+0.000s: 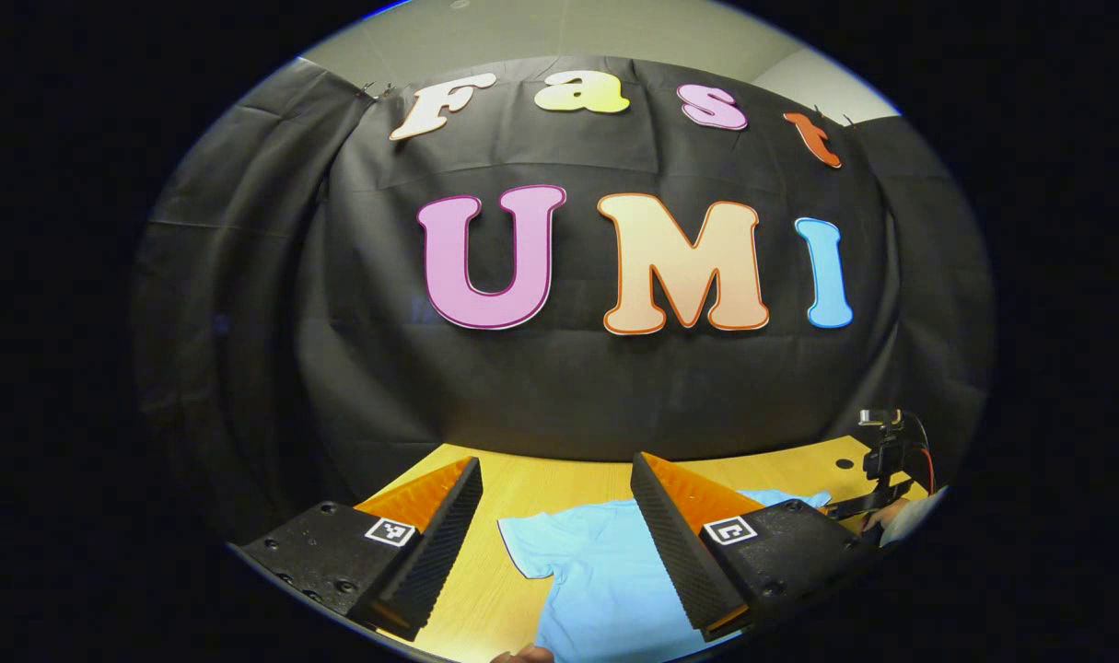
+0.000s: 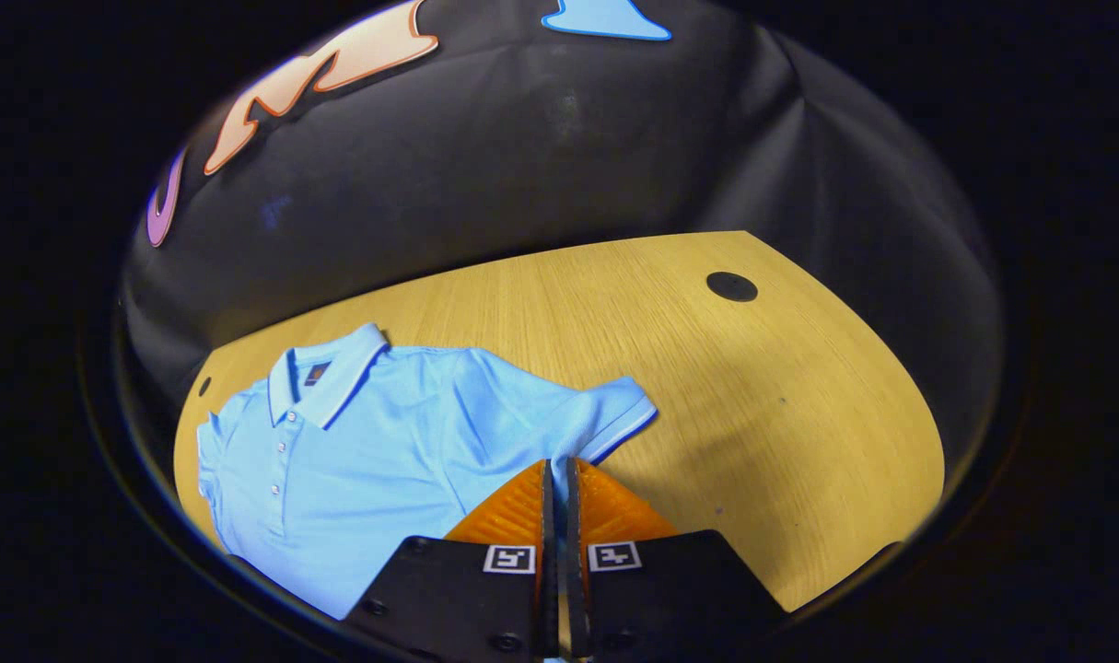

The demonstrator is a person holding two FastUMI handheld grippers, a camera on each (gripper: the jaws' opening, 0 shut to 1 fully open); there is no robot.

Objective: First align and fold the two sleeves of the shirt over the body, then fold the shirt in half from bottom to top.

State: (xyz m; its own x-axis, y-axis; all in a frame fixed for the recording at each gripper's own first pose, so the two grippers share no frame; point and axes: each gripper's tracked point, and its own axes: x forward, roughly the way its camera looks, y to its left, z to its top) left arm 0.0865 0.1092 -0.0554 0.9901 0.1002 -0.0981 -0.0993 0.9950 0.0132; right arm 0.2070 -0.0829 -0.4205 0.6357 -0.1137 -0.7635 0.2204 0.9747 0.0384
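A light blue polo shirt (image 2: 375,442) lies flat and face up on the wooden table (image 2: 752,396), collar (image 2: 324,373) toward the booth wall, both short sleeves spread out. My right gripper (image 2: 556,465) is down at the hem of one sleeve (image 2: 614,414), its fingers nearly together with blue cloth showing in the slit. My left gripper (image 1: 554,460) hovers wide open above the shirt (image 1: 596,571), nothing between its fingers, the other sleeve (image 1: 522,543) below it. The right gripper (image 1: 881,460) also appears far off at the table's right side.
A black round cap (image 2: 731,286) sits in the tabletop beyond the shirt. Bare wood stretches to the right of the sleeve. The black cloth wall closes the table's far edge (image 1: 541,483). A fingertip (image 1: 522,656) pokes in at the bottom of the left gripper view.
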